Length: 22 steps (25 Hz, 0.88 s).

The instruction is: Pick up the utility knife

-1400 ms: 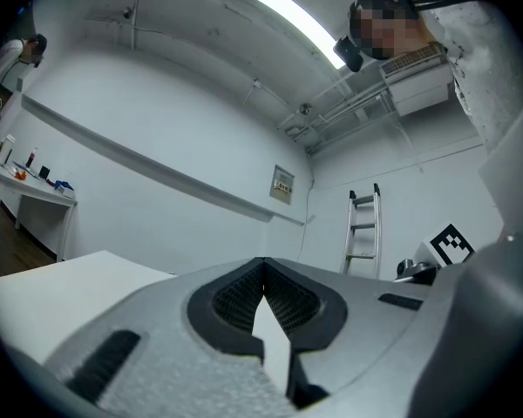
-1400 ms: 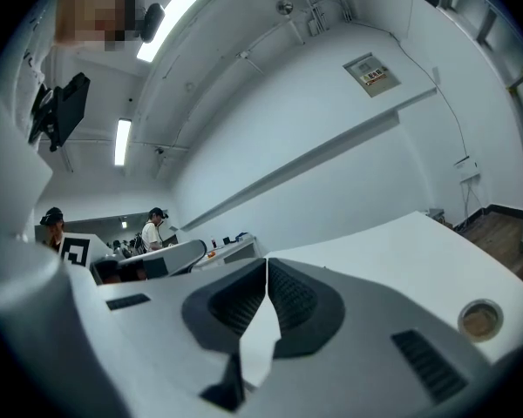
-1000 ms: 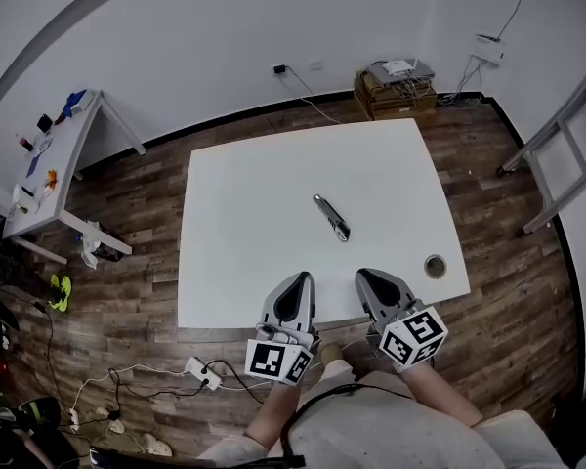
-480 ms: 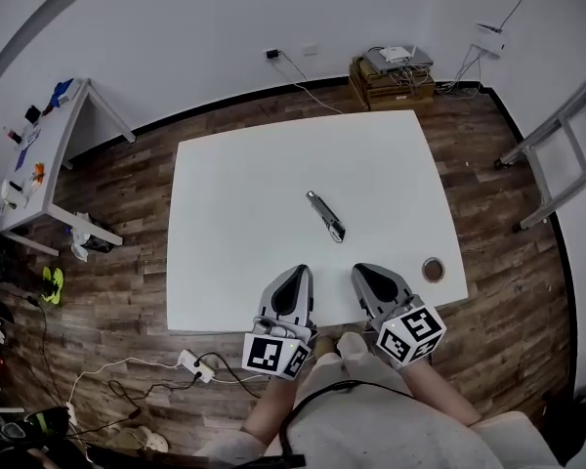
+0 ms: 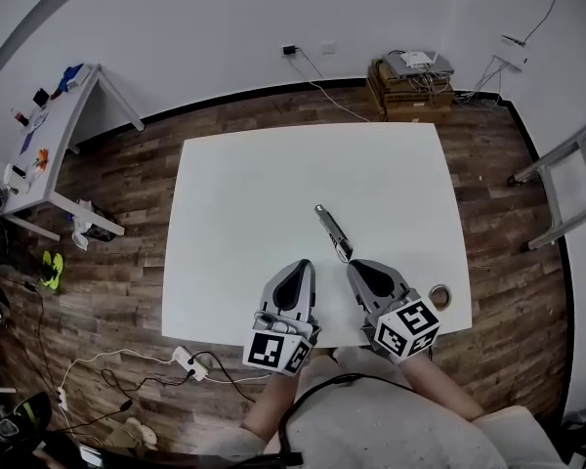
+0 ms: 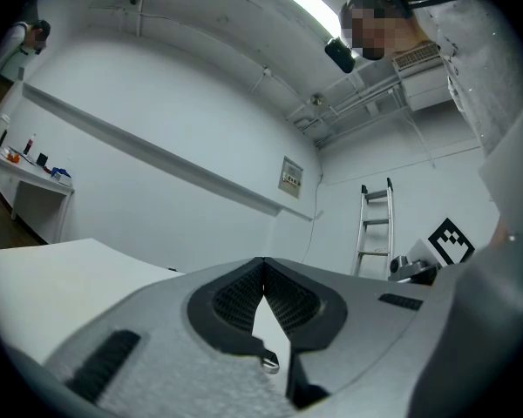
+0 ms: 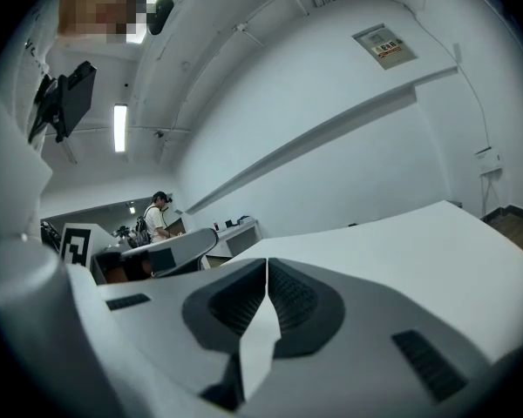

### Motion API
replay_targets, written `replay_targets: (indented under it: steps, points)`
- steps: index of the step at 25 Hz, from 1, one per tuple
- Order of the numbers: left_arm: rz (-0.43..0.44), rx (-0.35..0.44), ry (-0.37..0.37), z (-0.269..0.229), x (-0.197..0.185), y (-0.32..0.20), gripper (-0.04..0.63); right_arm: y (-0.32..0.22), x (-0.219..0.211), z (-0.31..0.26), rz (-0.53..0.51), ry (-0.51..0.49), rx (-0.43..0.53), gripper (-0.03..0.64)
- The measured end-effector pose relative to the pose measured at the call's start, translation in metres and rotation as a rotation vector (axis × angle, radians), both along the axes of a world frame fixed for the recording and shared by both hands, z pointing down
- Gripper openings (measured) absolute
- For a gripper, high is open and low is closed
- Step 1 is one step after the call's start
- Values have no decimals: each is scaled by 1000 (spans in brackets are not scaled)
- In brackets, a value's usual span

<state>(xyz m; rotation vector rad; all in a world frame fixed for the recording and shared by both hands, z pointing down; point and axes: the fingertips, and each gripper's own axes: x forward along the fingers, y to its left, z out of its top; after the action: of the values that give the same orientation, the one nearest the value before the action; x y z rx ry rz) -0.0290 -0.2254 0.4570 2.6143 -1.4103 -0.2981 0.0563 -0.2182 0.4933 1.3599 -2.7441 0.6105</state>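
The right gripper, closed and empty, is being held beside the utility knife; jaws must be opened astride it.

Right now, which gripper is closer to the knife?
The right gripper: its tip is just short of the near end of the utility knife; the left gripper sits farther aside. The right's shut jaws must open first.
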Motion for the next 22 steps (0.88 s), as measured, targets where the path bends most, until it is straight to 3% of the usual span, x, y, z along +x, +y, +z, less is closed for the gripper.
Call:
replay_targets:
  steps: [11, 22]
  points:
    - [-31, -20, 10, 29, 2, -33, 6, -34, -3, 32, -65, 75, -46, 9]
    - [-52, -41, 35, 49, 1, -38, 6, -69, -12, 79, -227, 359, -183, 12]
